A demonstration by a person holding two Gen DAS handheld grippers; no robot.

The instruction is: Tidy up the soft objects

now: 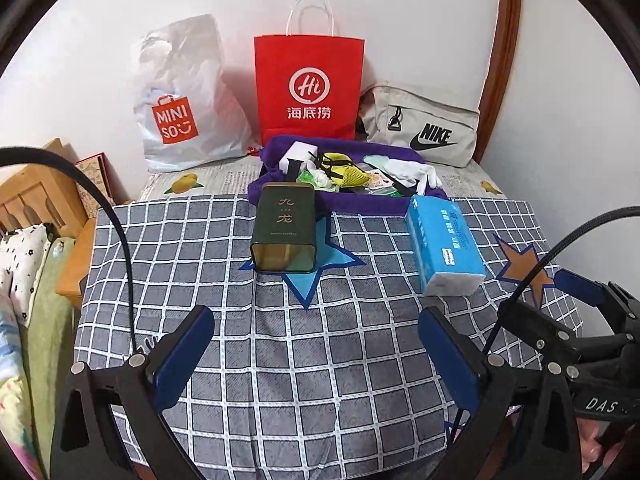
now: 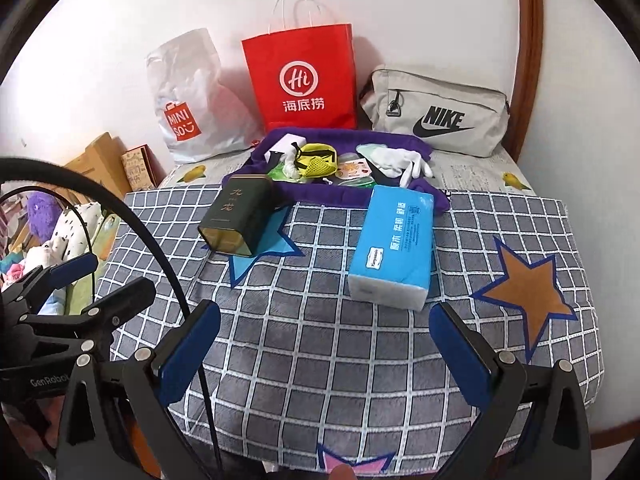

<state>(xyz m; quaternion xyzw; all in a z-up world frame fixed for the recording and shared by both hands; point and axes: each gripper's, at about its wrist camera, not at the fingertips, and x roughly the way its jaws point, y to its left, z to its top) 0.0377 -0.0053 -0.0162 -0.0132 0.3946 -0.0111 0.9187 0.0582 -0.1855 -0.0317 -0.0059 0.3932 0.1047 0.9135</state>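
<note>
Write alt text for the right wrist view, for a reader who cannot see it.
The open right gripper hovers over a grey checked cloth, facing a blue tissue pack and a dark green tin lying on its side. Behind them, a purple cloth holds small items, backed by a red paper bag, a white plastic bag and a grey pouch against the wall.

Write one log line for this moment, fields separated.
left tool: open, empty | right tool: open, empty | tissue pack: on cloth, untouched

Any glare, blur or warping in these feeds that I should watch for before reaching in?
Left wrist view: sharp centre, fisheye bends the wooden frame and darkens the corners; soft glare on the Miniso bag. Right wrist view: same barrel warp, tissue pack crisp, red paper bag casts a pinkish shadow on the wall.
</note>
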